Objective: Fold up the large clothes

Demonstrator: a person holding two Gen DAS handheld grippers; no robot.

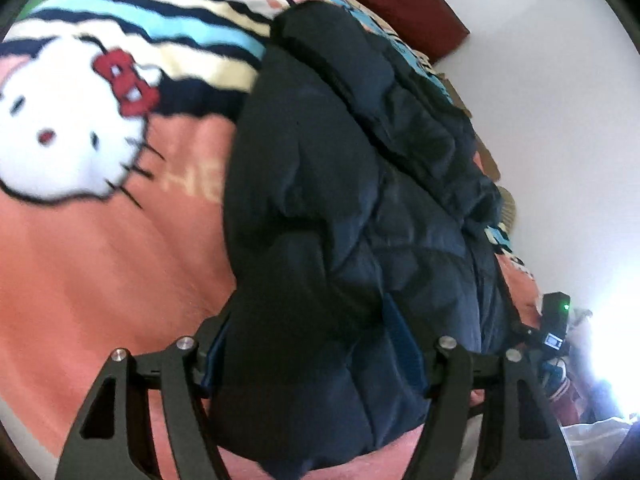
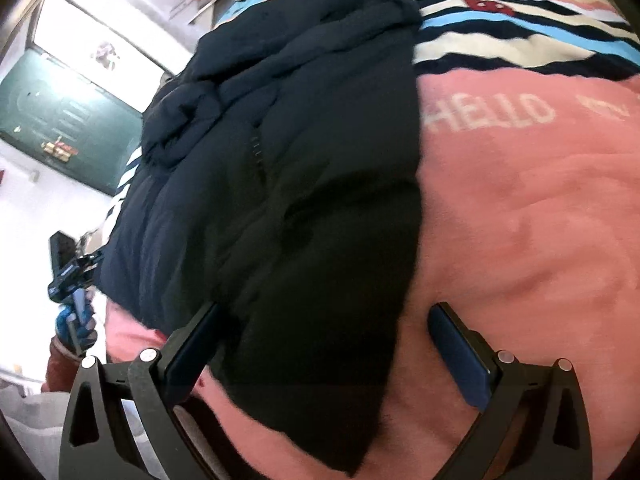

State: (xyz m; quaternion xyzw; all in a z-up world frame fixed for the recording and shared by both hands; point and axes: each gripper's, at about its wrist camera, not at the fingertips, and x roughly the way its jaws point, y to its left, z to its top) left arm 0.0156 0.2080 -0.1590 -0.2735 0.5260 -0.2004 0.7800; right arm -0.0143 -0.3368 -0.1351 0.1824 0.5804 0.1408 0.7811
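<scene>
A dark navy puffer jacket (image 1: 360, 200) lies bunched lengthwise on a pink Hello Kitty blanket (image 1: 100, 260). My left gripper (image 1: 316, 344) is open, its jaws wide apart on either side of the jacket's near end. In the right wrist view the jacket (image 2: 288, 160) runs away from me. My right gripper (image 2: 324, 332) is open and straddles the jacket's near corner, with the blue pad of one finger (image 2: 456, 352) over bare blanket (image 2: 520, 220). The other gripper (image 2: 66, 268) shows at the far left there, and the right one shows in the left wrist view (image 1: 554, 320).
The blanket covers a bed, with striped bands and a cat face (image 1: 68, 120) to the left. A dark red headboard (image 1: 392, 4) and a white wall lie beyond. A window (image 2: 88, 40) and a green panel (image 2: 60, 120) are at left.
</scene>
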